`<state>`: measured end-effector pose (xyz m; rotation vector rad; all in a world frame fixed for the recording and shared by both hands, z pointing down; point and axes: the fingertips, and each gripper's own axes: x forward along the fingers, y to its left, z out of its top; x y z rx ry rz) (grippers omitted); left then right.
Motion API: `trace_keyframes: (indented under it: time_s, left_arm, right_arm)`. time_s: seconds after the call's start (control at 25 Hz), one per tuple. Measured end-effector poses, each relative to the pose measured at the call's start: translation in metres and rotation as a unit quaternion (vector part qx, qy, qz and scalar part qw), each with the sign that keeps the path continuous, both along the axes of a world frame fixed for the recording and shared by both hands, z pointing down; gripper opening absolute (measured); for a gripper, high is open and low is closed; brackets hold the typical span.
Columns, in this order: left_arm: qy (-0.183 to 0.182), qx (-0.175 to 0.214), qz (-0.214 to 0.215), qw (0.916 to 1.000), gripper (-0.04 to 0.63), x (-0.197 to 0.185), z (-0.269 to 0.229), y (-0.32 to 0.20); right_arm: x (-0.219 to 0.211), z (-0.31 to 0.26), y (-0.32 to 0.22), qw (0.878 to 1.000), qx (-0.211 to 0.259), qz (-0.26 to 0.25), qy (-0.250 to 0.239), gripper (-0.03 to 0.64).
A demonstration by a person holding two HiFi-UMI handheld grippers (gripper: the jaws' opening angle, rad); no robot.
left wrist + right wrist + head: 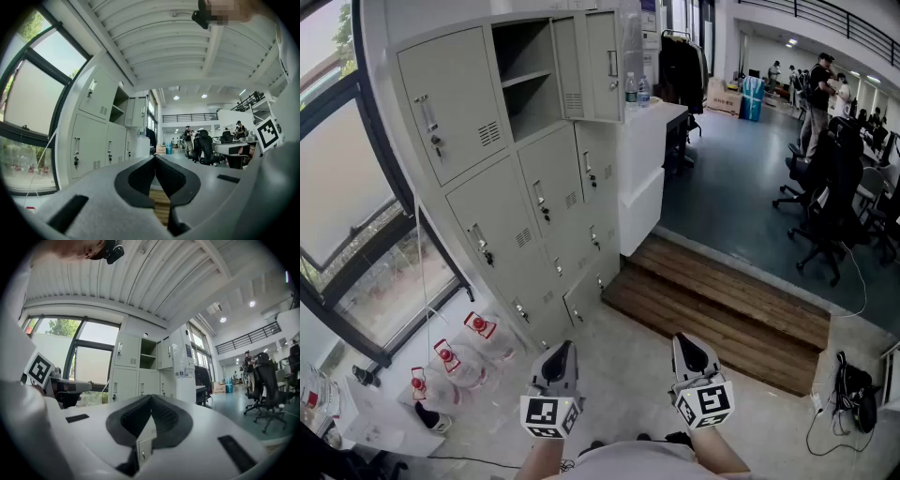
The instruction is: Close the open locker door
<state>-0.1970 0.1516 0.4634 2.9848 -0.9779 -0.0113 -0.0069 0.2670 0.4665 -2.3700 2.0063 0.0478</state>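
The grey locker bank (520, 202) stands ahead and to the left. In its top row one compartment (525, 80) is open, its door (602, 66) swung out to the right, edge toward me. The left gripper view shows the same open door (137, 111), small and far off; the right gripper view shows that door (164, 355) too. My left gripper (562, 347) and right gripper (683, 339) are held low and level near my body, well short of the lockers. Both are shut with nothing between the jaws, whose tips meet in the left gripper (154, 157) and the right gripper (151, 397).
A white counter (649, 150) with bottles (636, 89) adjoins the lockers on the right. A wooden step (722, 305) lies ahead, water jugs (459, 354) sit on the floor at the left by the window. Office chairs (834, 202) and people stand far right; a bag (855, 389) lies nearby.
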Motion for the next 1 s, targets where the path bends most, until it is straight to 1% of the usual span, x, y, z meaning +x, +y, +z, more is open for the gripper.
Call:
trace_keyframes:
  time_s: [0.44,0.6,0.76,1.0]
  left_arm:
    - [-0.004,-0.004,-0.003,1.0,0.009,0.006,0.003,0.003]
    - [-0.006,-0.004,-0.011,0.9999,0.009,0.013,0.004,0.003]
    - [-0.007,-0.003,-0.015,0.9998,0.009,0.028,0.007,0.006]
    - [-0.009,-0.001,-0.023,0.9997,0.009,0.066,0.01,0.014]
  right_arm:
    - [0.006,0.005,0.003,1.0,-0.004,-0.003,-0.002,0.012]
    - [0.017,0.006,0.005,1.0,-0.002,-0.004,-0.008,0.014]
    - [0.035,0.012,0.006,1.0,-0.007,-0.009,-0.013,0.014]
    - [0.07,0.016,0.008,1.0,-0.002,-0.025,-0.015,0.014]
